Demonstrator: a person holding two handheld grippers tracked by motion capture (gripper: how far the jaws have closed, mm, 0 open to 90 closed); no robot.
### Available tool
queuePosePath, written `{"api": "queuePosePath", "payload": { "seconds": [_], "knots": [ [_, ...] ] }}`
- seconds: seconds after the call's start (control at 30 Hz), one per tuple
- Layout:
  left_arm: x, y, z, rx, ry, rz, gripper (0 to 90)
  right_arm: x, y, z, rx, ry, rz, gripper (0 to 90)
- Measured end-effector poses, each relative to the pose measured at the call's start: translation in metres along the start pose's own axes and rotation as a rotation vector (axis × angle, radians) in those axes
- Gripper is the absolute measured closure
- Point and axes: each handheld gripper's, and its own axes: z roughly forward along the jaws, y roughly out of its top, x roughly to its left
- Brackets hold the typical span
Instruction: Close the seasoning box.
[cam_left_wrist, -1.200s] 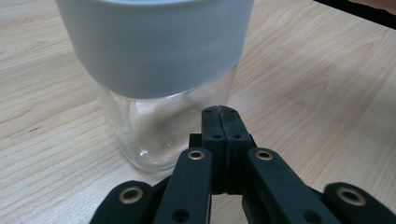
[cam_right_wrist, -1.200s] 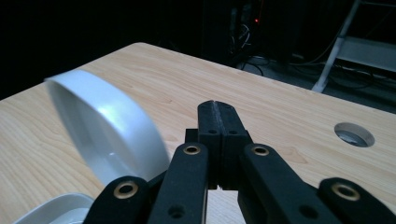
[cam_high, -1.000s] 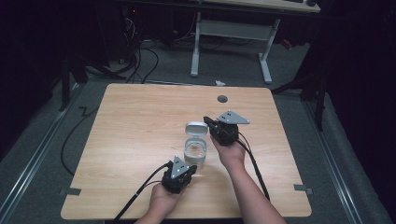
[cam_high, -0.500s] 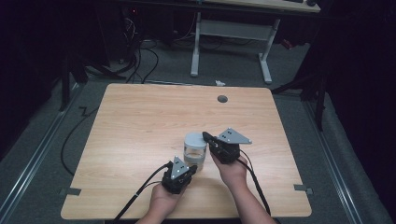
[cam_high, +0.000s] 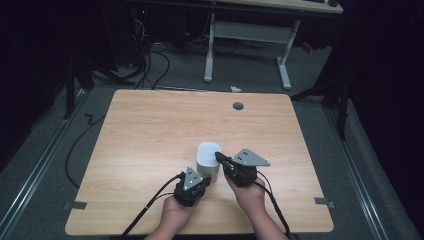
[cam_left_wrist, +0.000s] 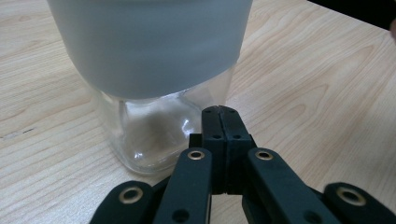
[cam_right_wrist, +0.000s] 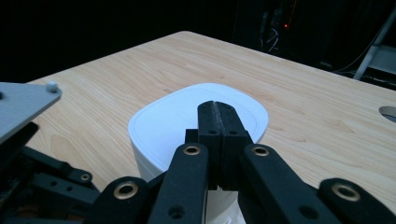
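A clear glass jar with a white rounded-square lid stands on the wooden table, near the front middle. My left gripper is shut, its tips low against the jar's glass base, just under the lid. My right gripper is shut too, and nothing sits between its jaws. Its tips hover over the near edge of the lid. The left gripper's grey plate shows at the left of the right gripper view.
A round cable hole sits near the table's far edge. Behind the table stand a white desk frame and loose cables on the floor. Bare wood stretches to the left, right and back of the jar.
A second ago the lid lay behind the open jar by the right gripper. Now it sits on the jar, and the right gripper has drawn back toward the person.
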Motion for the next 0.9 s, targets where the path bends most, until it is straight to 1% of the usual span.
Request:
{"api": "queuePosePath", "payload": {
  "seconds": [0.03, 0.07, 0.1, 0.13, 0.17, 0.23, 0.27, 0.3, 0.33, 0.37, 0.4, 0.43, 0.47, 0.5, 0.53, 0.6, 0.63, 0.67, 0.7, 0.73, 0.77, 0.8, 0.83, 0.87, 0.9],
  "knots": [
    [0.001, 0.001, -0.003, 0.001, -0.004, 0.006, 90.0, -0.001, -0.001, -0.003, -0.004, -0.001, 0.003, 90.0],
    [0.006, 0.004, -0.013, -0.003, 0.002, 0.023, 89.5, -0.005, -0.003, -0.011, -0.008, -0.016, 0.007, 90.0],
    [0.006, 0.004, -0.013, -0.003, 0.002, 0.023, 87.6, -0.005, -0.003, -0.011, -0.008, -0.016, 0.007, 90.0],
    [0.016, 0.008, -0.026, -0.008, 0.020, 0.027, 86.4, -0.013, -0.010, -0.019, 0.004, -0.042, 0.013, 90.0],
    [0.016, 0.008, -0.026, -0.008, 0.020, 0.027, 85.7, -0.013, -0.010, -0.019, 0.004, -0.042, 0.013, 90.0],
    [0.031, 0.014, -0.041, -0.020, 0.051, 0.038, 84.5, -0.024, -0.019, -0.026, 0.023, -0.067, 0.026, 90.0],
    [0.040, 0.018, -0.048, -0.020, 0.071, 0.040, 81.1, -0.035, -0.031, -0.033, 0.047, -0.102, 0.041, 90.0],
    [0.050, 0.022, -0.055, -0.013, 0.090, 0.041, 81.1, -0.035, -0.031, -0.033, 0.047, -0.102, 0.041, 90.0],
    [0.062, 0.026, -0.062, 0.001, 0.124, 0.055, 78.1, -0.041, -0.037, -0.037, 0.060, -0.120, 0.055, 89.8],
    [0.069, 0.029, -0.066, 0.005, 0.147, 0.063, 74.6, -0.048, -0.044, -0.042, 0.072, -0.141, 0.069, 89.3],
    [0.087, 0.038, -0.077, 0.000, 0.209, 0.073, 68.5, -0.057, -0.052, -0.050, 0.090, -0.168, 0.080, 88.5],
    [0.087, 0.038, -0.077, 0.000, 0.209, 0.073, 65.0, -0.057, -0.052, -0.050, 0.090, -0.168, 0.080, 88.5],
    [0.095, 0.042, -0.081, -0.005, 0.239, 0.078, 62.2, -0.067, -0.061, -0.060, 0.104, -0.198, 0.101, 86.2],
    [0.102, 0.046, -0.086, -0.026, 0.264, 0.078, 62.2, -0.067, -0.061, -0.060, 0.104, -0.198, 0.101, 86.2],
    [0.109, 0.050, -0.091, -0.046, 0.285, 0.076, 60.1, -0.071, -0.065, -0.066, 0.112, -0.211, 0.117, 84.6],
    [0.121, 0.055, -0.098, -0.070, 0.326, 0.066, 56.1, -0.080, -0.073, -0.078, 0.114, -0.251, 0.141, 78.3],
    [0.126, 0.056, -0.102, -0.082, 0.342, 0.065, 54.8, -0.084, -0.077, -0.084, 0.117, -0.270, 0.154, 72.8],
    [0.134, 0.055, -0.108, -0.088, 0.364, 0.055, 53.4, -0.090, -0.085, -0.093, 0.126, -0.313, 0.179, 63.2],
    [0.134, 0.055, -0.108, -0.088, 0.364, 0.055, 53.0, -0.090, -0.085, -0.093, 0.126, -0.313, 0.179, 63.2],
    [0.138, 0.052, -0.112, -0.085, 0.372, 0.029, 53.0, -0.092, -0.094, -0.103, 0.125, -0.350, 0.189, 58.9],
    [0.138, 0.052, -0.112, -0.085, 0.372, 0.029, 52.9, -0.092, -0.094, -0.103, 0.125, -0.350, 0.189, 58.9],
    [0.138, 0.051, -0.114, -0.082, 0.374, 0.025, 52.9, -0.092, -0.098, -0.107, 0.121, -0.366, 0.194, 56.5],
    [0.138, 0.050, -0.114, -0.080, 0.374, 0.025, 52.9, -0.091, -0.101, -0.109, 0.123, -0.377, 0.192, 53.5],
    [0.137, 0.051, -0.114, -0.088, 0.371, 0.018, 52.8, -0.091, -0.103, -0.109, 0.142, -0.384, 0.186, 46.5],
    [0.136, 0.051, -0.115, -0.084, 0.369, 0.027, 52.8, -0.091, -0.103, -0.109, 0.142, -0.384, 0.186, 46.5]
  ]
}}
